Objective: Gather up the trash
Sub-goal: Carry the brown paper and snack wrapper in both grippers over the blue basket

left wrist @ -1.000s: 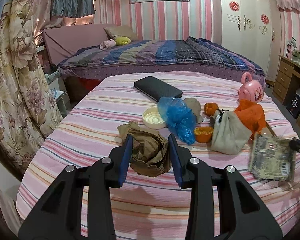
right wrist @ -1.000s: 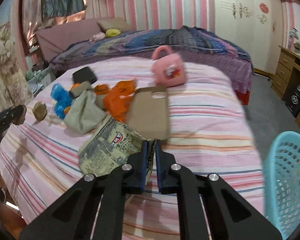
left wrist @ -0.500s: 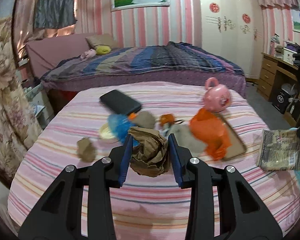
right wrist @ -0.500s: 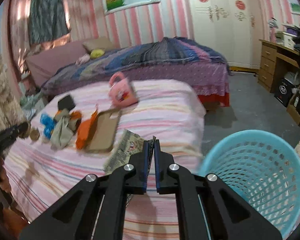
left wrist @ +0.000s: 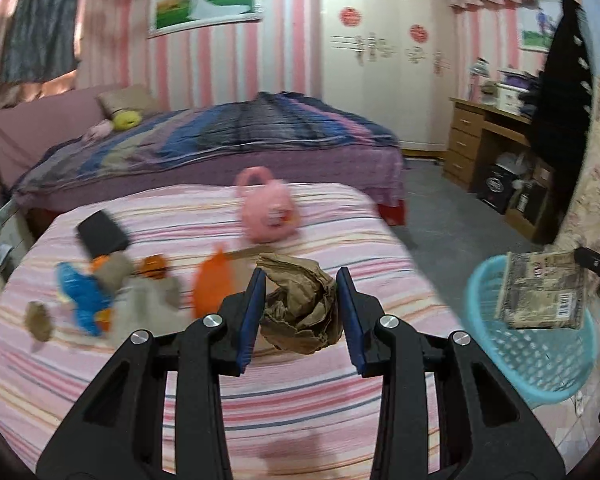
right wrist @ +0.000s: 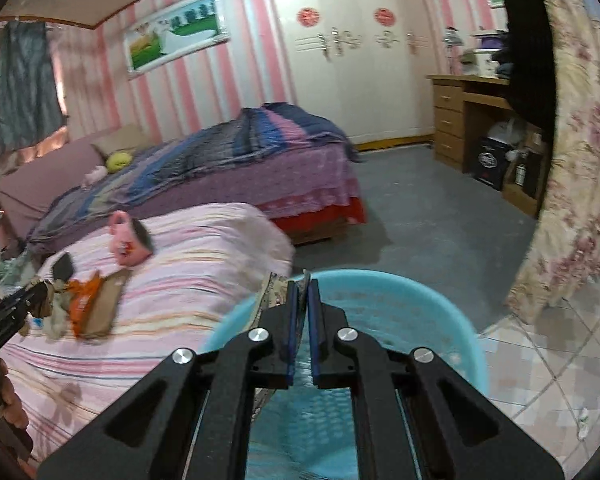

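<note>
My left gripper is shut on a crumpled brown paper ball, held above the pink striped bed. My right gripper is shut on a flat printed snack packet, which hangs over the light blue mesh basket. In the left wrist view the same packet hovers above the basket at the far right. More litter stays on the bed: a blue plastic bag, orange wrappers, a grey bag and a small brown lump.
A pink toy bag and a black wallet lie on the bed. A second bed with a striped quilt stands behind. A wooden desk is at the right, a floral curtain beside the basket. The floor is grey.
Both grippers swung to the right with their loads. The packet moved off the bed to above the basket. The paper ball was carried along the bed toward the basket side.
</note>
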A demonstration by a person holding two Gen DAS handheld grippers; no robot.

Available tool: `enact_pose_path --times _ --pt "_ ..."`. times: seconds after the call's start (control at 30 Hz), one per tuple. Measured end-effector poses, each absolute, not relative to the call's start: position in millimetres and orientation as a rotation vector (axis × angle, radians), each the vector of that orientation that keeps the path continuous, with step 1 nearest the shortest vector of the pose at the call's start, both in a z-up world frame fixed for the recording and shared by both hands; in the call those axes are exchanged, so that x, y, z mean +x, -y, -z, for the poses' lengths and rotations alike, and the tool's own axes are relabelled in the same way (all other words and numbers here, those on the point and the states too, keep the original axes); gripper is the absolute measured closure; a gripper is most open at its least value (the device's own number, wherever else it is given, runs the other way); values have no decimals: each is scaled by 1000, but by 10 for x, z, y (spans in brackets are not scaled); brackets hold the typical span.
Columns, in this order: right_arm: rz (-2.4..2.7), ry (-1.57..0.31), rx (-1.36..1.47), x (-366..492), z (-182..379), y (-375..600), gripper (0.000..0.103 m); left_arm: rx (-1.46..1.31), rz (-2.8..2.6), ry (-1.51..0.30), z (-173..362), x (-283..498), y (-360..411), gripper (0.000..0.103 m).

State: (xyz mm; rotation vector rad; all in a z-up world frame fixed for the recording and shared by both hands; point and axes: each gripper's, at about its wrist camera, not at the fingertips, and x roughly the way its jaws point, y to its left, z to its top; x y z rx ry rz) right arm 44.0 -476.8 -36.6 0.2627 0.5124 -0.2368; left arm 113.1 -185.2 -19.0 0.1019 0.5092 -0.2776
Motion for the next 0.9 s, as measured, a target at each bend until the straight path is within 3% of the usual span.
enact_pose_path --times 0.33,0.63,0.7,0.8,0.9 --pt "361 -566 317 267 651 5506 98 117 445 -562 382 1105 2921 68" --pt "382 -579 280 258 708 5528 98 132 564 -623 582 1210 3590 66" --pt "382 -584 270 286 708 5508 98 136 579 -633 594 1213 3645 54" --pt "385 -585 259 293 709 5483 98 141 551 -612 563 1219 3603 23" --pt "389 -589 245 314 708 5454 98 156 518 -584 507 1228 3515 16"
